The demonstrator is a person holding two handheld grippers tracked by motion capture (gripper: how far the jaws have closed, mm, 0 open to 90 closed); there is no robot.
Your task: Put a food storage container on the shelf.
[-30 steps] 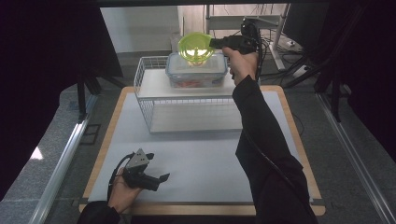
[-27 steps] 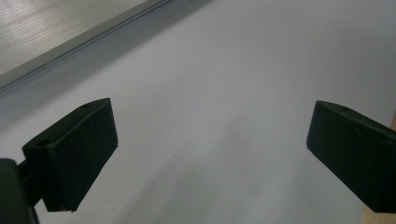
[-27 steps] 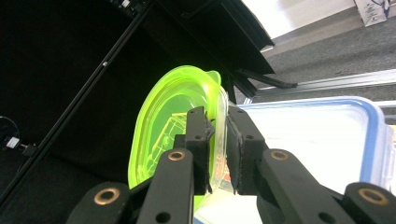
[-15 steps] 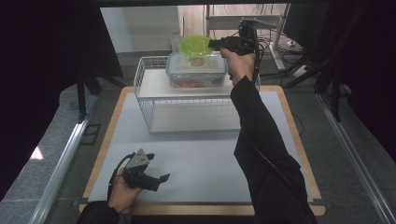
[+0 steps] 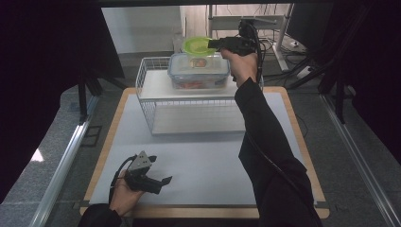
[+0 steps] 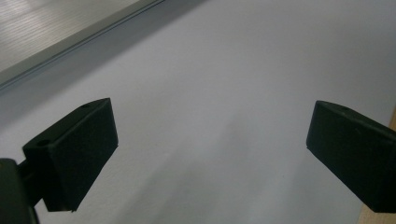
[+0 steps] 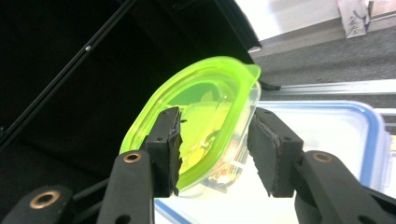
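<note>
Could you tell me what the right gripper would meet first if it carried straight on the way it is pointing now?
Most likely the green-lidded container: it sits between the right gripper's parted jaws, which have just been opening, on the blue-rimmed box. Depth is uncertain.

The right arm stretches forward and up in a dark sleeve, nearly straight, the hand raised at the far end of the surface. Its right hand-held gripper (image 5: pixel 215 44) lies level and aims to the person's left; the jaws have just been opening and stand partly apart, one pad (image 7: pixel 168 144) still against what sits between them, the other clear of it. The left forearm stays low at the near edge, the hand curled around the left hand-held gripper (image 5: pixel 163 182), which rests close above the surface, aimed right, jaws spread wide with nothing between them.
</note>
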